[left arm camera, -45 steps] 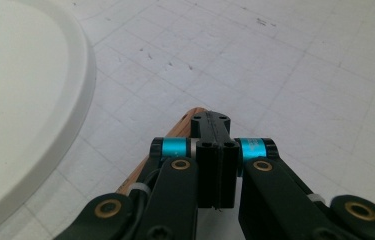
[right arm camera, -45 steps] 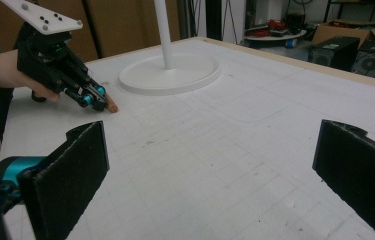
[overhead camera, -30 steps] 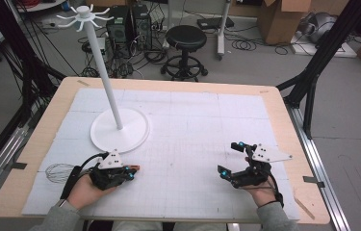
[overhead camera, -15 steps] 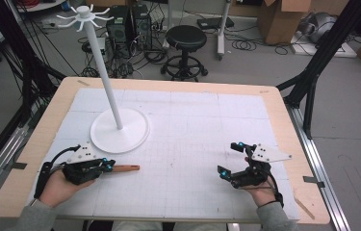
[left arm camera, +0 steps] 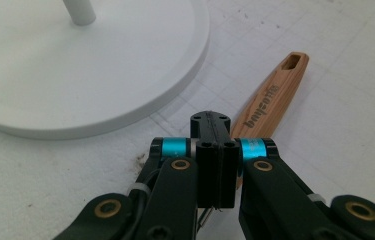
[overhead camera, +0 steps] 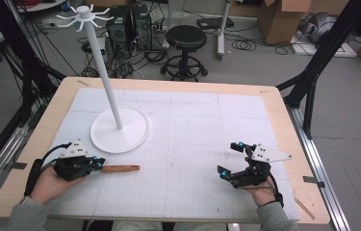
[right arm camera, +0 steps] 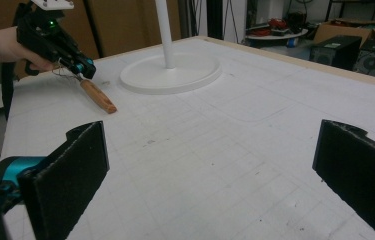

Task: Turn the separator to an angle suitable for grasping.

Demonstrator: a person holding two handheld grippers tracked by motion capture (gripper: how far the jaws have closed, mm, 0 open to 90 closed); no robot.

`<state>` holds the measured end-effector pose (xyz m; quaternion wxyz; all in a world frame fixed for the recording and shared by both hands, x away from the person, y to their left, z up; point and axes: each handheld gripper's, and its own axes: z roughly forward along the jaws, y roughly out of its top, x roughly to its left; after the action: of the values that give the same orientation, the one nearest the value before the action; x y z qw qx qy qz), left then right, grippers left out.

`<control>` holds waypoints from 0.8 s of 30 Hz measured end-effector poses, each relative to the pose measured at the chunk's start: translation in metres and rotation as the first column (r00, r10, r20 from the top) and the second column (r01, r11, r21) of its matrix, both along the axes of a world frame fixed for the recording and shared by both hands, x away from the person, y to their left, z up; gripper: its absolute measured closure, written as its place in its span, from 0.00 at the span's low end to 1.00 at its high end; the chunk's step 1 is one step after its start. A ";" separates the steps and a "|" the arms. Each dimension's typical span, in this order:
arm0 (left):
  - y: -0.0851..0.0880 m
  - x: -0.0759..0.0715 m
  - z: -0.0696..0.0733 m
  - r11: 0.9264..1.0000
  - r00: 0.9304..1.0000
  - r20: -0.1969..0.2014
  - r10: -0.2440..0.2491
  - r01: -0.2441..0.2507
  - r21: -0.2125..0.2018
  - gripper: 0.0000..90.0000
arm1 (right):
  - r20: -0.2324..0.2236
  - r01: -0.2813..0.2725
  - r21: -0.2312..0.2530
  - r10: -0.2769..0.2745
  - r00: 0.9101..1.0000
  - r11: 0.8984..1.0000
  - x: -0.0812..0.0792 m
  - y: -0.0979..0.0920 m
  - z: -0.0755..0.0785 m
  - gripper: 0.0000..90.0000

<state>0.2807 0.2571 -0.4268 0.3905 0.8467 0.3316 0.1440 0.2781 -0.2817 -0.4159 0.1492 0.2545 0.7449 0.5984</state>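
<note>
A wooden handle with a slot at its far end lies flat on the white mat, just in front of the white stand's round base. My left gripper rests at the handle's near end with its jaws pressed together. In the left gripper view the handle runs out from behind the shut jaws, beside them and not between them. Its near end is hidden under the gripper. My right gripper sits at the front right of the mat, jaws wide apart and empty.
The stand's tall white pole rises from the base and carries a ring of hooks at the top. A white gridded mat covers the wooden table. Beyond the table's far edge stand a black stool and cardboard boxes.
My left hand has drawn back to the left, uncovering the wooden handle, which has stayed where it lay. The right gripper has not moved.
</note>
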 end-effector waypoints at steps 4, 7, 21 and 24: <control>-0.001 -0.001 0.000 1.000 1.000 -0.001 0.005 -0.005 -0.003 1.00 | -0.001 0.001 0.003 -0.001 1.000 1.000 0.000 0.000 0.000 0.01; -0.002 -0.004 0.001 1.000 1.000 -0.003 -0.001 0.001 0.002 1.00 | -0.001 0.001 0.004 -0.001 1.000 1.000 0.000 0.000 0.000 0.01; -0.005 -0.009 0.010 0.999 0.999 0.033 -0.042 0.042 -0.001 0.99 | 0.002 -0.001 0.004 0.001 1.000 1.000 0.000 -0.001 0.000 0.01; -0.002 -0.009 0.016 0.996 0.996 0.045 -0.080 0.082 -0.027 0.92 | -0.004 0.000 0.005 0.000 1.000 1.000 0.000 -0.001 0.000 0.01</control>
<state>0.2712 0.2547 -0.4108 0.4153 0.8504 0.2904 0.1416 0.2779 -0.2824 -0.4157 0.1469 0.2560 0.7438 0.5997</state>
